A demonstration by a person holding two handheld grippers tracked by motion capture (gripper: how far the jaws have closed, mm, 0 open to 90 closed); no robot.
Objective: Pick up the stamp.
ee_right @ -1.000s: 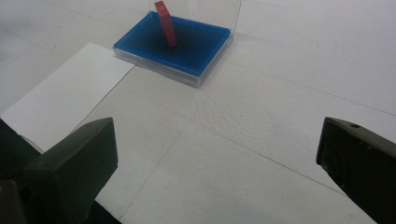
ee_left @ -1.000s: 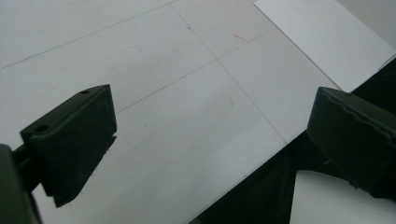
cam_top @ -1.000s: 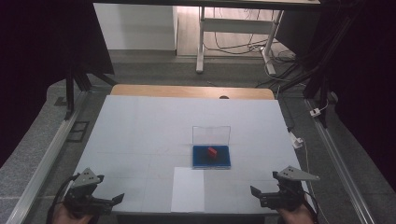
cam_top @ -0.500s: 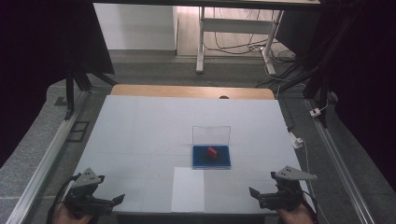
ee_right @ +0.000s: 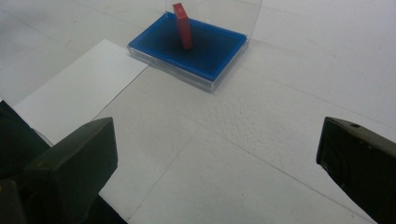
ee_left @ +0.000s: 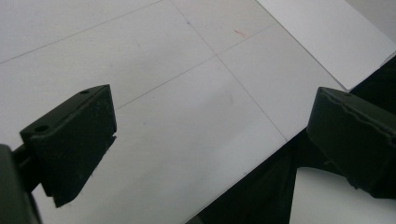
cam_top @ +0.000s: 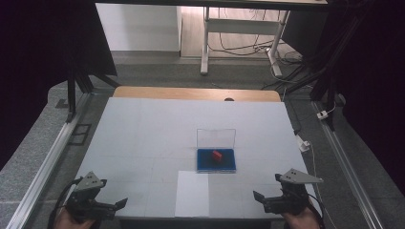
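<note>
Both tools sit at the near edge of the bench, each with its jaws spread wide and nothing between them: the left tool (cam_top: 117,203) low at its corner, the right tool (cam_top: 258,197) at the other. Between them lies a white sheet of paper (cam_top: 192,193), flat on the bench. Just beyond the sheet's far right corner, ahead and inward of the right tool, sits the blue-lined case (ee_right: 187,49) with its clear lid (cam_top: 216,138) standing open at the back. A small red block (ee_right: 182,25) stands tilted inside it. I'd say the right tool should reach, coming in over the low front wall and straddling the block squarely before closing
</note>
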